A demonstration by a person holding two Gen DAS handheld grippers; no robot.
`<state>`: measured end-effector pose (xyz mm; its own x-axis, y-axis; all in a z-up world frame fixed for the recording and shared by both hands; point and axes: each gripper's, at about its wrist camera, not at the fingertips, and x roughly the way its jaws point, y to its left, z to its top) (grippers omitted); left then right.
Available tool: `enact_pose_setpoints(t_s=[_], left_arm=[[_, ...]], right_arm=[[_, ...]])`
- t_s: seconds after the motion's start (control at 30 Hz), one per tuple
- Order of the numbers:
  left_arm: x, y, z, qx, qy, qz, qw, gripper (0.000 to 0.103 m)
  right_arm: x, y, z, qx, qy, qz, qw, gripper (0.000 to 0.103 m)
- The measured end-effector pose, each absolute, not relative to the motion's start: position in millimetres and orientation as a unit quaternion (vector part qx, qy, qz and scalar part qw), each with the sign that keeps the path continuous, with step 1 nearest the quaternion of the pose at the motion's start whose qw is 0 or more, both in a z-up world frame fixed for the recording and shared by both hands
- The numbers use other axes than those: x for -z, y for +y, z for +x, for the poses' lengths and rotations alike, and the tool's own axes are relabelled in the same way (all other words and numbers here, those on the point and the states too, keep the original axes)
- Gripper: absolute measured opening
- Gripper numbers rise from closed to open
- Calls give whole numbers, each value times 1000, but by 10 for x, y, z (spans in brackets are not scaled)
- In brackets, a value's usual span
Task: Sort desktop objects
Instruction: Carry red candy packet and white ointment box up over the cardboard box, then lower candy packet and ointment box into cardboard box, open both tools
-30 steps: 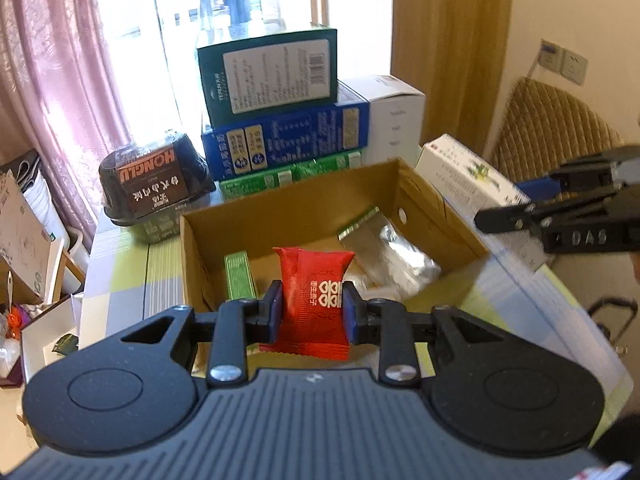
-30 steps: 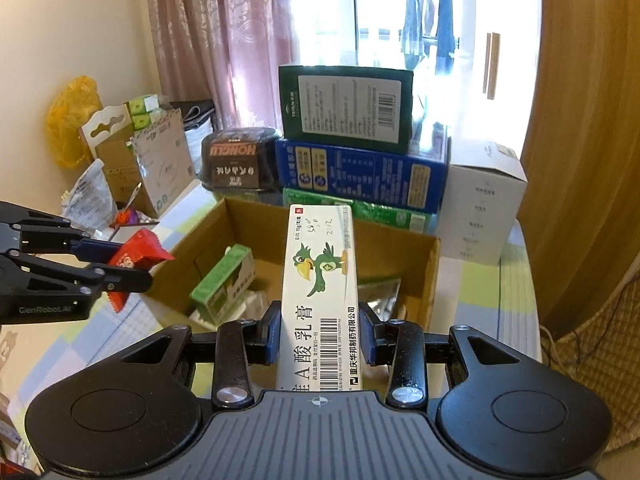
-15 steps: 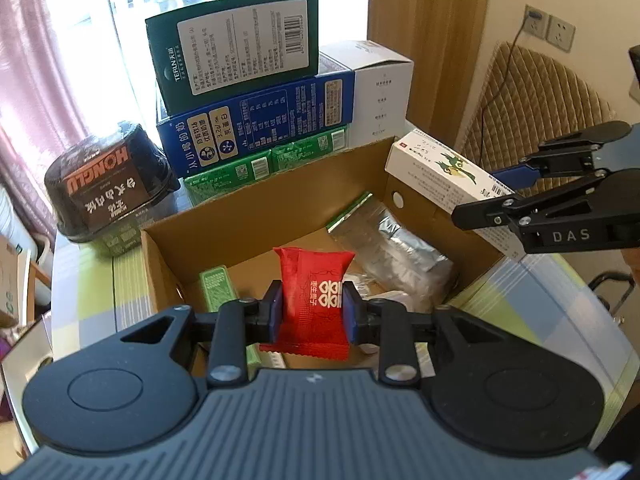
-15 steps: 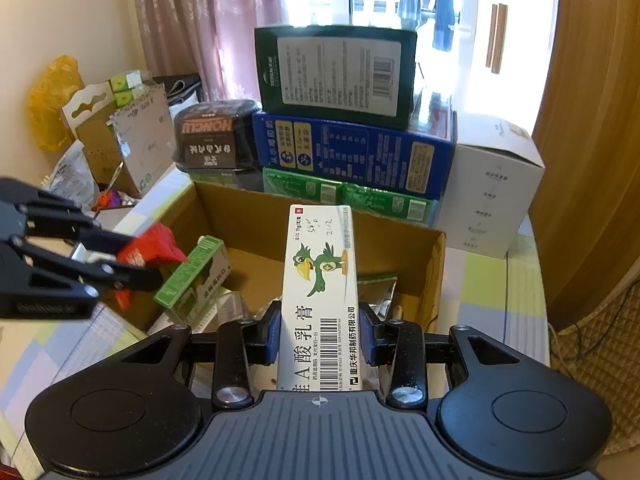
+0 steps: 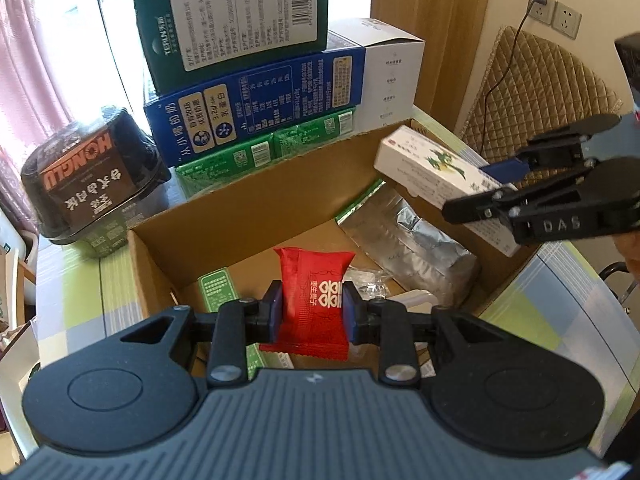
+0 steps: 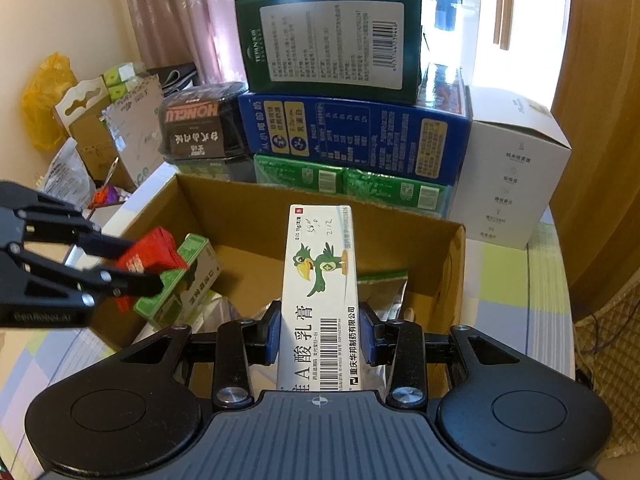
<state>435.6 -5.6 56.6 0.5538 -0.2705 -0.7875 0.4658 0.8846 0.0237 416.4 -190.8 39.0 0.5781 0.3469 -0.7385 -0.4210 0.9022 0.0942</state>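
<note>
Over the open cardboard box (image 5: 256, 204), both grippers are loaded. Left gripper (image 5: 311, 312) is clamped on a red sachet (image 5: 316, 292), blue pads pressing its two sides, sachet upright and held above the box's near-left part. Right gripper (image 6: 320, 332) is clamped on a white ointment carton (image 6: 320, 280) with a green bird print, long axis pointing forward along the fingers, its far end above the box interior.

In the left view the right gripper (image 5: 500, 188) comes in from the right with the carton (image 5: 424, 168) sticking out over the box's right wall. In the right view the left gripper (image 6: 120, 264) sits at the left edge with the sachet (image 6: 150, 250) over the box's left side.

Inside the box: a green pack (image 6: 188, 276) leaning near the left wall, a silver foil pouch (image 5: 404, 236) toward the right. Other small items on the bottom, can't tell what.

Behind the box, touching or just beside its back wall: stack of green packs (image 6: 352, 184), blue box (image 6: 352, 136), dark green box (image 6: 332, 36) on top. White box (image 6: 516, 168) to the right of the stack, black tub (image 5: 92, 176) to the left.
</note>
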Motion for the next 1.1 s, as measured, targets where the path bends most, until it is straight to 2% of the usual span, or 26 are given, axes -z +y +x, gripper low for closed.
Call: enact_pose_setpoints(t_s=[0.47, 0.53, 0.57, 0.6, 0.67, 0.73, 1.1], left_arm=[[-366, -28, 4680, 220, 431, 114, 868, 26], [-328, -23, 4707, 218, 436, 110, 866, 33], [-313, -14, 4720, 215, 439, 105, 866, 52], [-306, -3, 4728, 211, 438, 102, 868, 59], [-311, 19, 4733, 209, 435, 101, 870, 59], [-324, 53, 4727, 208, 432, 96, 873, 59], [-489, 251, 4612, 189, 422, 98, 881, 60]], right_arm=[[-392, -2004, 4529, -228, 415, -28, 880, 35], [-339, -1973, 4546, -233, 417, -24, 878, 35], [-312, -1964, 4556, -233, 417, -19, 878, 36], [-292, -1965, 4573, -233, 420, -9, 877, 37], [-253, -1984, 4602, -237, 429, 13, 872, 51], [-242, -1998, 4603, -237, 428, 16, 872, 55], [-291, -2106, 4500, -235, 432, 18, 870, 62]])
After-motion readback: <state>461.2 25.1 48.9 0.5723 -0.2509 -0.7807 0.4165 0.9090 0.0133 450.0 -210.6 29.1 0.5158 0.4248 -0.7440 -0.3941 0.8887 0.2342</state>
